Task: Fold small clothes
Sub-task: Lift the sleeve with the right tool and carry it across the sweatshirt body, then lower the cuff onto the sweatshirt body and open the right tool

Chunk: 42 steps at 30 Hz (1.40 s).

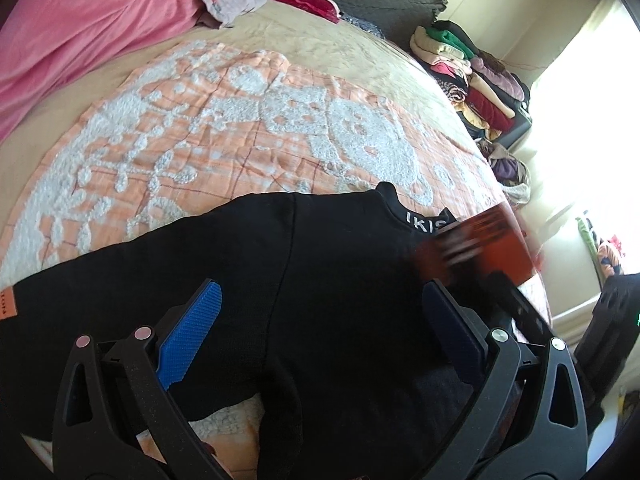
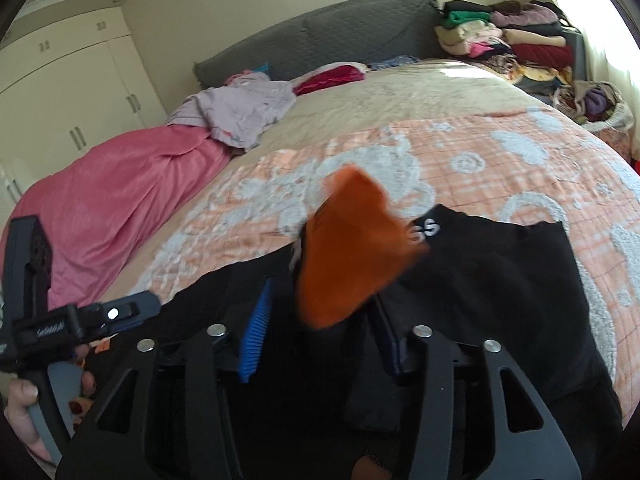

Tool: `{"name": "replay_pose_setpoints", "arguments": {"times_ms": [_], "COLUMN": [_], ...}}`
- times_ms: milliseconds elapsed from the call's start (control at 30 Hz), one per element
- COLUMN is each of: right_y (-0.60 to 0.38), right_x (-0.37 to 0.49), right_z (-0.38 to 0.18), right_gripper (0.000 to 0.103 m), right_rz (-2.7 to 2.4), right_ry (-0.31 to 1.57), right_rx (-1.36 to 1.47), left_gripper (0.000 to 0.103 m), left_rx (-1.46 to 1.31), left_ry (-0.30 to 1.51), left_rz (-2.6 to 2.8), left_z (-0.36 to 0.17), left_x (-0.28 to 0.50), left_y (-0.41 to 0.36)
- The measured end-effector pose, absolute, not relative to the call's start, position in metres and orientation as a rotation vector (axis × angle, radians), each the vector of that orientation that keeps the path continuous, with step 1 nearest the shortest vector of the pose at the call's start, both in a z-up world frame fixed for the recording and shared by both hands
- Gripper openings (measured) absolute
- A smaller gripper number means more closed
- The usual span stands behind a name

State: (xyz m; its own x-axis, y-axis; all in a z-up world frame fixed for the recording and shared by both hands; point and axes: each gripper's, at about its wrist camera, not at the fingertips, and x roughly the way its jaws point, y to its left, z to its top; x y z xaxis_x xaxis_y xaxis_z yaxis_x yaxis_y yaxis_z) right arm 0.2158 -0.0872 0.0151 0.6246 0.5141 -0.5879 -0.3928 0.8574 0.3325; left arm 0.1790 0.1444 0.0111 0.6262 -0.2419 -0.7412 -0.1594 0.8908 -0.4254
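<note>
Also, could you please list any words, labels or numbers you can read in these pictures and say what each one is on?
"IKIS": white letters on the collar of the black top, cut off by the blurred orange tag.
"SS": the same collar lettering in the right wrist view, the rest hidden by the tag.
Small orange label on the sleeve cuff: print too small to read.
Left gripper's handle: embossed word too blurred to read.

Garment on the bed, tag above it

The garment [image 1: 320, 280] lies on the blanket [image 1: 240, 128]; tag [image 2: 348, 248] at its 12 o'clock end; clothes pile [image 1: 472, 76] at 2 o'clock; bedding heap [image 1: 80, 32] at 10.
</note>
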Motion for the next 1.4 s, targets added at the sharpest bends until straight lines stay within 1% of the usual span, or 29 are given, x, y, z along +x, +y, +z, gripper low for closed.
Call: {"name": "replay_pose_setpoints", "arguments": {"times_ms": [200, 233, 300, 367, 433, 500, 533, 600, 633, 700, 733, 767, 867, 1000, 1033, 1067, 1100, 1133, 1200, 1267, 1400], "right_y": [-0.086, -0.088, -0.093, -0.103, -0.116, -0.128, -0.133, -0.147, -0.151, -0.166, -0.171, -0.178, -0.194, -0.209, -0.212, -0.213, -0.212, -0.210, -0.202, -0.194, -0.186], "right_x": [0.202, 0.200, 0.200, 0.200, 0.199, 0.197, 0.196, 0.193, 0.192, 0.188, 0.187, 0.186, 0.183, 0.182, 0.183, 0.185, 0.187, 0.189, 0.195, 0.200, 0.209], "right_z": [0.019, 0.018, 0.015, 0.010, 0.006, 0.002, 0.000, -0.004, -0.006, -0.012, -0.014, -0.016, -0.022, -0.024, -0.024, -0.023, -0.023, -0.024, -0.027, -0.031, -0.047], "right_gripper": [0.050, 0.053, 0.055, 0.055, 0.057, 0.058, 0.059, 0.059, 0.059, 0.059, 0.059, 0.059, 0.059, 0.059, 0.059, 0.059, 0.059, 0.059, 0.061, 0.062, 0.063], "right_rz": [0.566, 0.550, 0.513, 0.477, 0.447, 0.415, 0.401, 0.363, 0.350, 0.317, 0.301, 0.275, 0.197, 0.135, 0.138, 0.143, 0.145, 0.151, 0.165, 0.176, 0.169], "right_ry": [0.717, 0.716, 0.723, 0.742, 0.750, 0.756, 0.754, 0.753, 0.754, 0.758, 0.761, 0.764, 0.775, 0.781, 0.781, 0.781, 0.783, 0.793, 0.821, 0.845, 0.922], "right_rx": [0.163, 0.155, 0.141, 0.147, 0.168, 0.180, 0.186, 0.198, 0.206, 0.232, 0.240, 0.243, 0.219, 0.165, 0.168, 0.171, 0.169, 0.159, 0.134, 0.114, 0.090], "left_gripper": [0.095, 0.095, 0.095, 0.095, 0.092, 0.085, 0.080, 0.067, 0.053, 0.039, 0.026, 0.016, 0.015, 0.016, 0.020, 0.029, 0.035, 0.044, 0.046, 0.047, 0.047], "left_rx": [-0.539, -0.544, -0.530, -0.516, -0.522, -0.502, -0.483, -0.420, -0.397, -0.354, -0.336, -0.318, -0.227, -0.194, -0.197, -0.182, -0.140, -0.117, -0.121, -0.151, -0.069], "left_ry": [0.908, 0.914, 0.937, 0.963, 0.979, 1.005, 1.010, 1.015, 1.019, 1.007, 0.999, 0.998, 0.997, 1.005, 0.988, 0.960, 0.915, 0.886, 0.859, 0.893, 0.980], "left_rz": [-0.066, -0.081, -0.112, -0.146, -0.184, -0.197, -0.183, -0.119, -0.102, -0.095, -0.096, -0.099, -0.092, -0.054, -0.049, -0.039, -0.024, -0.018, -0.056, -0.122, -0.119], "left_z": [0.006, 0.004, -0.001, -0.009, -0.017, -0.026, -0.029, -0.039, -0.043, -0.048, -0.048, -0.046, -0.036, -0.035, -0.030, -0.023, -0.012, -0.006, 0.000, -0.007, -0.032], "left_x": [0.177, 0.178, 0.180, 0.181, 0.181, 0.183, 0.184, 0.186, 0.187, 0.188, 0.187, 0.185, 0.178, 0.177, 0.176, 0.174, 0.171, 0.168, 0.165, 0.168, 0.175], "left_y": [0.152, 0.150, 0.139, 0.125, 0.113, 0.100, 0.096, 0.087, 0.084, 0.079, 0.077, 0.076, 0.077, 0.086, 0.088, 0.088, 0.086, 0.084, 0.080, 0.073, 0.053]}}
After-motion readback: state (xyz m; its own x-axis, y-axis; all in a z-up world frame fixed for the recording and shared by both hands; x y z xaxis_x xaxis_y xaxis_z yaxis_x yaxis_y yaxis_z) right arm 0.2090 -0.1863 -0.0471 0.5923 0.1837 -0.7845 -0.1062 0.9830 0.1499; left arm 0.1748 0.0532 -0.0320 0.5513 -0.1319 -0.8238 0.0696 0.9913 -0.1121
